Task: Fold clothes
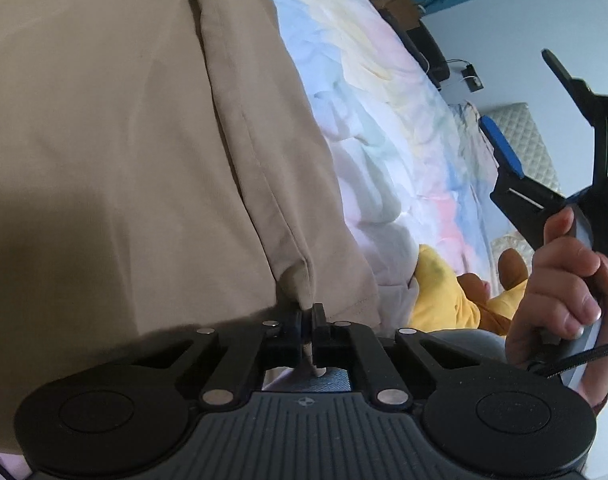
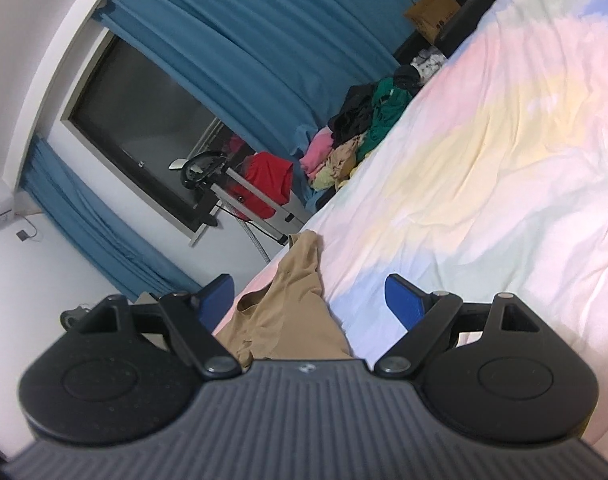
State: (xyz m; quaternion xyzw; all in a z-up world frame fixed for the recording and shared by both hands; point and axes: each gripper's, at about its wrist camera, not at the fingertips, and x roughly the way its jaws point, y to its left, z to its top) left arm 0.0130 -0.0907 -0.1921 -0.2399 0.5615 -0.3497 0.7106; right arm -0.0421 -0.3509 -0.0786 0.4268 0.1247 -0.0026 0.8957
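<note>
Beige cloth fills most of the left wrist view: a tan garment (image 1: 136, 140), with a seam running down to a bunched corner that the left gripper (image 1: 307, 312) has pinched, its jaws pressed together with only the fabric between them. Holding it by that corner seems meant to carry an edge of the piece while the rest hangs or drapes; how much of it lies on the bed cannot be told from this close. In the right wrist view the same garment (image 2: 288, 312) spreads near the edge of the bed (image 2: 483, 152), which is covered in a pastel sheet, part of it reaching toward the side of the mattress. The right gripper (image 2: 307, 300) hovers over it with its 2 blue-padded jaws wide apart and nothing between them, held by a hand (image 1: 559, 288) on the handle; that open stance suits taking hold of another edge, though which one is not settled. Beyond the far side of the bed sits a heap of clothes (image 2: 355, 136), mixed colours and unfolded, below teal curtains (image 2: 244, 48). A yellow cloth (image 1: 443, 292) lies close by.
</note>
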